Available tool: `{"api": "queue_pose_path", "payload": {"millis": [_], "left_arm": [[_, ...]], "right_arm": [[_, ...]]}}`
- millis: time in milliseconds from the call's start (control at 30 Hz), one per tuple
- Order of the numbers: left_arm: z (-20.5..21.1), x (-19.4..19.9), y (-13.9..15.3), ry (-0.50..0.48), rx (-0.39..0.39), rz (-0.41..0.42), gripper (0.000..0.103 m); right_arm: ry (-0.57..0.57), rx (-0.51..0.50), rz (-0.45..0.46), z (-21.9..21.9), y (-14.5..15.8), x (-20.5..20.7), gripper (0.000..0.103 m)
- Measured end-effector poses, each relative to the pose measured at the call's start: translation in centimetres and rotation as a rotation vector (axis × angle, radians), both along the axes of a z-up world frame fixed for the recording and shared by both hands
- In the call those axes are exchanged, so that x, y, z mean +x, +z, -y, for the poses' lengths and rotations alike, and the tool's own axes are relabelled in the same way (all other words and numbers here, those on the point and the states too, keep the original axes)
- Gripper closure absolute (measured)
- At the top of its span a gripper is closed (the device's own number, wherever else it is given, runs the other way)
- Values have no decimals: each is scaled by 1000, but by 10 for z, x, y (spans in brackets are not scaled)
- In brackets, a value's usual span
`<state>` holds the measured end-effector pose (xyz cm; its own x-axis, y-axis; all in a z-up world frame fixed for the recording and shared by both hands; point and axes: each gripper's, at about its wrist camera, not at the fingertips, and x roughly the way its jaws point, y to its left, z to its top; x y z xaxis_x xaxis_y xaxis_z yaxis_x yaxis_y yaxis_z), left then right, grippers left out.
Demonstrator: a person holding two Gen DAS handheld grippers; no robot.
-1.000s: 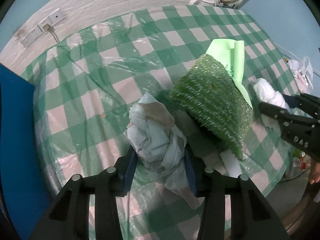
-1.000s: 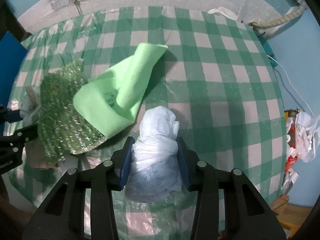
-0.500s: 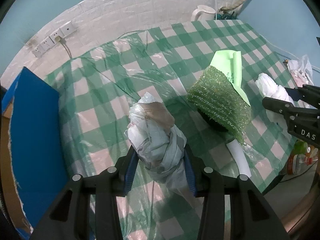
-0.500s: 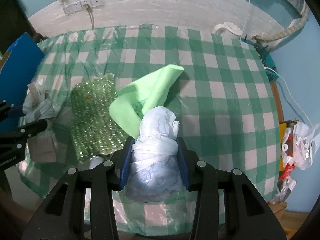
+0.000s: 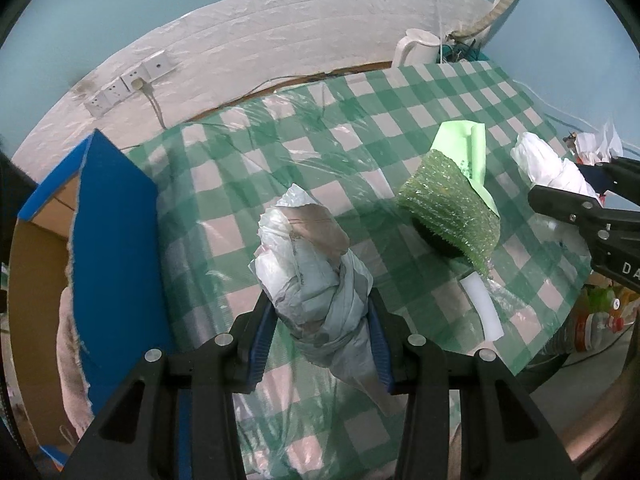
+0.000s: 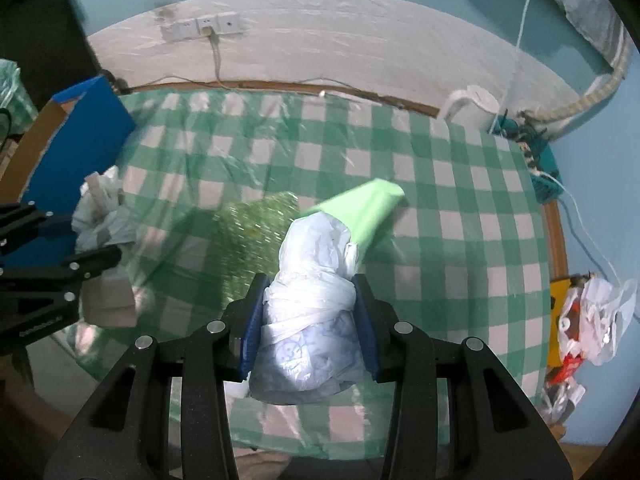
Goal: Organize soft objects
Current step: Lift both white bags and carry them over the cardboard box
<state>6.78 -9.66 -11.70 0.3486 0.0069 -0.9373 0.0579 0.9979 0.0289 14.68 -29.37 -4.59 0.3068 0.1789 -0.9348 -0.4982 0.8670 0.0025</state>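
The left gripper (image 5: 320, 340) has its blue-padded jaws closed on a knotted grey plastic bag bundle (image 5: 316, 280), which stands up between the fingers above the near part of the green-checked tablecloth (image 5: 248, 184). The right gripper (image 6: 306, 334) likewise clamps a tied white plastic bag bundle (image 6: 312, 312), held over the near edge of the table; in the left wrist view that bundle (image 5: 552, 168) shows at the far right, just past the cloth's right border. Between the two grippers, on the cloth, lies a green bubble-wrap sheet (image 5: 448, 204) with a light green foam sheet (image 5: 468, 148) tucked against its far side, both near the right half of the table. A small white foam strip (image 5: 484, 308) rests close to the near right edge. To the left, a blue cardboard box (image 5: 116, 240) stands against the table's left edge, its flap raised. Beyond the sheets the checked cloth runs bare toward the back edge, where a white kettle (image 5: 416, 44) sits at the far corner below the white brick-pattern wall (image 5: 280, 32) with its wall sockets (image 5: 128, 84).
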Motion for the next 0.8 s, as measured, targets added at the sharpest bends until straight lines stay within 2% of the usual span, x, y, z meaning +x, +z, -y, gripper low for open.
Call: {"api": "queue_pose_path", "payload": {"millis": [800], "left_arm": [[-36, -36, 52, 16, 39, 124, 59]], "right_arm": [[119, 43, 42, -62, 41, -22, 63]]}}
